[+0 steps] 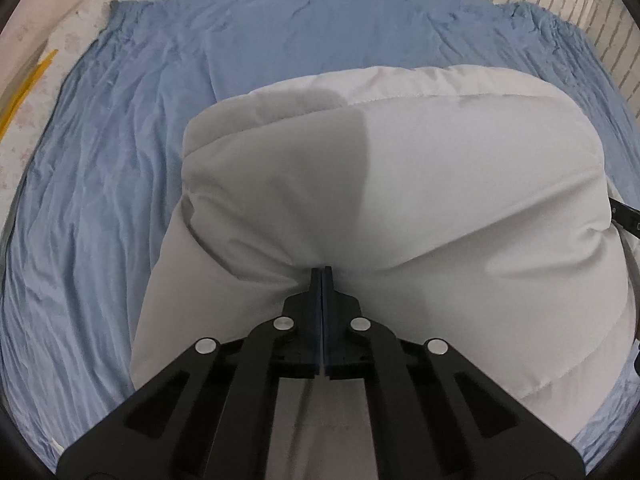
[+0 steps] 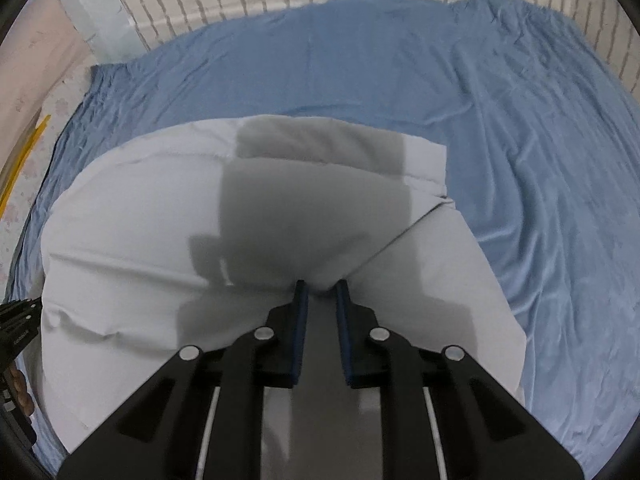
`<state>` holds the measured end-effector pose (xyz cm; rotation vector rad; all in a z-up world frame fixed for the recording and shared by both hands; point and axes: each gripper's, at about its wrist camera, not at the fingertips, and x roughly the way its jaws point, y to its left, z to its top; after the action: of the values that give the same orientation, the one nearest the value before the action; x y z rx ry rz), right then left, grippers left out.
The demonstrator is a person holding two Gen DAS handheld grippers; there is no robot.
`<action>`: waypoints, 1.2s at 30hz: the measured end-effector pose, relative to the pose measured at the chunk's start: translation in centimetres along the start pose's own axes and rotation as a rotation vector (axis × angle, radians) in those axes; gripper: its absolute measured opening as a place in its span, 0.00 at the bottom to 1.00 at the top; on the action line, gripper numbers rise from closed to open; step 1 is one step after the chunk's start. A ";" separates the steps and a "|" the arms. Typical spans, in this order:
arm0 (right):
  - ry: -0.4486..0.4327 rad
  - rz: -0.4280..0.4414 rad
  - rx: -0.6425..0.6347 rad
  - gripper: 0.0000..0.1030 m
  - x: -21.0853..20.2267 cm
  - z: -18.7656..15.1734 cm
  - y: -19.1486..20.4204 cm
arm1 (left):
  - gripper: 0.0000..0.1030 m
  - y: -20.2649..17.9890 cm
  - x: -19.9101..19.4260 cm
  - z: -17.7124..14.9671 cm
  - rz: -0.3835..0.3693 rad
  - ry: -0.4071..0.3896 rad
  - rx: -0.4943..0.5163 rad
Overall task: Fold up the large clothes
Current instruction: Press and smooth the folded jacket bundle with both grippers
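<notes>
Both tools (image 1: pixel 321 271) (image 2: pixel 322 286) pinch the white garment (image 1: pixel 460 184), hiding the grip.

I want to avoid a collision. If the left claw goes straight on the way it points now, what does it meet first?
The left claw is shut, its tips already in a crease of the white garment. It meets that garment first, probably then the blue sheet beneath.

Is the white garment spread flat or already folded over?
Folded over: the white garment shows stacked layers with a doubled far edge on the blue sheet.
</notes>
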<state>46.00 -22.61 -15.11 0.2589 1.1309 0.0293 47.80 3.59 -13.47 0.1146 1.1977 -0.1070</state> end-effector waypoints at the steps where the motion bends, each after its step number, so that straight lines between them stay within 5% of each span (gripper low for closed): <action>1: 0.014 0.005 0.004 0.12 0.3 0.4 -0.2 | 0.00 0.2 0.2 0.3 -0.007 0.011 -0.003; 10: 0.038 0.037 0.027 0.12 1.4 0.2 -1.0 | 0.00 0.5 1.1 -0.1 -0.033 0.018 -0.006; 23: 0.026 -0.079 -0.091 0.12 2.3 0.1 1.2 | 0.00 0.3 1.9 -0.6 -0.022 0.002 0.030; 30: 0.027 -0.066 -0.070 0.12 2.6 -0.2 0.9 | 0.00 0.1 2.3 -0.7 -0.015 -0.010 0.039; 36: -0.016 0.008 0.023 0.18 -1.6 -1.2 -1.4 | 0.00 3.0 -2.3 -3.5 -0.053 -0.063 -0.021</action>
<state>44.06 -23.99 -14.46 0.2839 1.1150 0.0212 44.19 7.08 -12.53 0.0604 1.1391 -0.1429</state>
